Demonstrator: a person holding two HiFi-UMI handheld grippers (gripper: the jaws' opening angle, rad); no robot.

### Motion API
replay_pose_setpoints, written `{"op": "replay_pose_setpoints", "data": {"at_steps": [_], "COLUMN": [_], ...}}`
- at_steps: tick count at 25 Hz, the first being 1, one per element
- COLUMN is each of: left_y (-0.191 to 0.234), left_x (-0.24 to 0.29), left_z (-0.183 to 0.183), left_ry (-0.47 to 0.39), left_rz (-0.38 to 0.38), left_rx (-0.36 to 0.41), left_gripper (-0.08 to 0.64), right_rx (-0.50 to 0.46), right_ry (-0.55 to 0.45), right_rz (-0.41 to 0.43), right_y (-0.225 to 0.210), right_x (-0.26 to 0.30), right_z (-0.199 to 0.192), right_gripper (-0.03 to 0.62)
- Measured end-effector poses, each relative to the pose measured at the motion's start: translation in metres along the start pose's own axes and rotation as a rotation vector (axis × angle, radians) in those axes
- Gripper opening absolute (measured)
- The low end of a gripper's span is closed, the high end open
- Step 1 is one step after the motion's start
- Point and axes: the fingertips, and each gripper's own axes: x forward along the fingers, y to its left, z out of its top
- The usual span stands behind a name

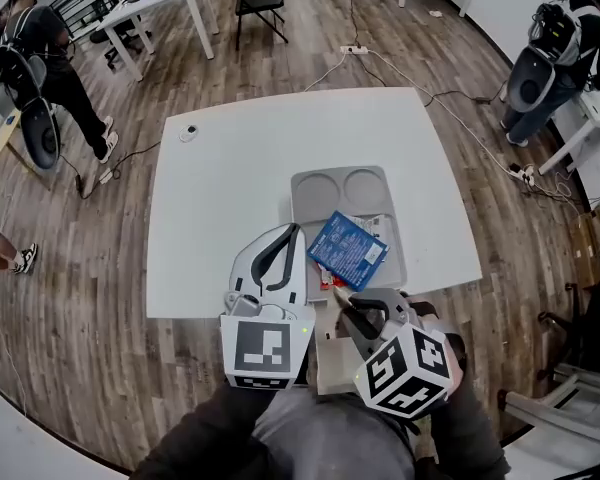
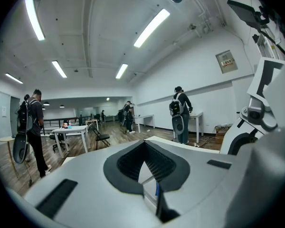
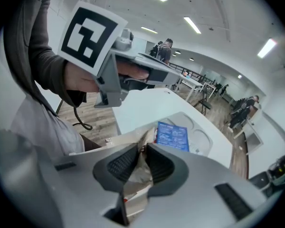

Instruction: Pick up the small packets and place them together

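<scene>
A white tabletop (image 1: 230, 188) is seen from above, with a grey tray (image 1: 310, 200) set on its right half, close to the near edge. Two round hollows are seen at the tray's far end. A blue packet (image 1: 348, 249) is laid flat and askew on the near part of the tray.

The right tongs (image 1: 342, 304) are held above the near edge of the tabletop, pointed steeply down towards the tray. In the right gripper view these tongs (image 3: 143, 146) are closed on a crumpled pale packet (image 3: 137, 175), which is pinched between the dark pads and runs back from the tips towards the camera. The blue packet (image 3: 173, 136) and the tray (image 3: 206, 144) are seen just beyond the tips, apart from the held packet.

The left tongs (image 1: 295, 231) are held just left of the right ones, over the near edge of the tabletop and beside the tray's left rim. In the left gripper view the left tongs (image 2: 145, 144) are brought together at the tips, and nothing is held between them.

A small round object (image 1: 188, 132) is left at the far left corner of the tabletop.
</scene>
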Motion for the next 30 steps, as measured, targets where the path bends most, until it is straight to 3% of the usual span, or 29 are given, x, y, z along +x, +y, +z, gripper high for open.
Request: {"op": "replay_pose_setpoints", "data": {"at_steps": [12, 18, 30], "left_y": [0.043, 0.05, 0.038], "left_x": [0.043, 0.046, 0.039], "left_z": [-0.033, -0.063, -0.06], "left_ry": [0.068, 0.119, 0.1], "left_rz": [0.004, 0.002, -0.017], "left_rx": [-0.043, -0.07, -0.08], "left_gripper": [0.0, 0.0, 0.0], "right_rx": [0.07, 0.095, 0.107], "right_ry": [-0.008, 0.007, -0.036], "right_rz": [-0.04, -0.021, -0.12], "right_y": [-0.07, -0.071, -0.078], "right_x": [0.044, 0.063, 0.042], "right_z": [0.019, 0.016, 0.017], "right_gripper": [0.071, 0.144, 0.155]}}
